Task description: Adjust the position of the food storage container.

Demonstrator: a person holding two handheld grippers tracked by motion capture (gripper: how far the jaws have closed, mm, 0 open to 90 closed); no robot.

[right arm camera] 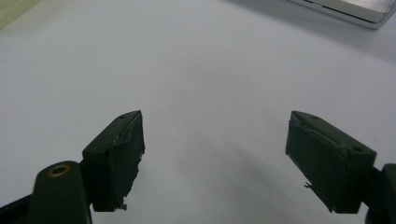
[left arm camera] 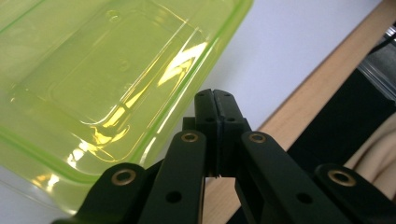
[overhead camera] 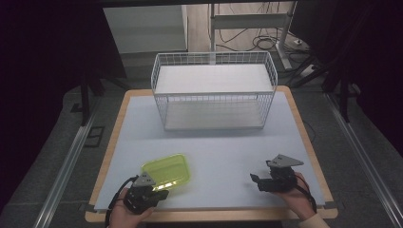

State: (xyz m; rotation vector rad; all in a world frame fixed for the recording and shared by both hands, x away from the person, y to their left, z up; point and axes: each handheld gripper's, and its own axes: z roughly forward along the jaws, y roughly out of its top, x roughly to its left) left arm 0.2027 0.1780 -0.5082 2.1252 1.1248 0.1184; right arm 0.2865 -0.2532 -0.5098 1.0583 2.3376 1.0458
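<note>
Green container (overhead camera: 167,171) sits on the near-left table (overhead camera: 228,147), just beside left gripper (overhead camera: 159,194), jaws pressed together, holding nothing. Right gripper (right arm camera: 212,154) hovers spread wide, well apart. Open left, straddle near rim squarely, then pinch.

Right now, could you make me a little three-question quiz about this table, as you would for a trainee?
1. True or false: the left gripper has its jaws pressed together, with nothing between them.
2. Where does the green tray lie?
A. inside the wire basket
B. on the table by the left gripper
C. between the jaws of the right gripper
3. Fill in: the right gripper's jaws stand ____ above the bare table.

Key
1. True; they meet beside the tray's rim, not on it.
2. B
3. Open, wide apart, holding nothing.
</note>
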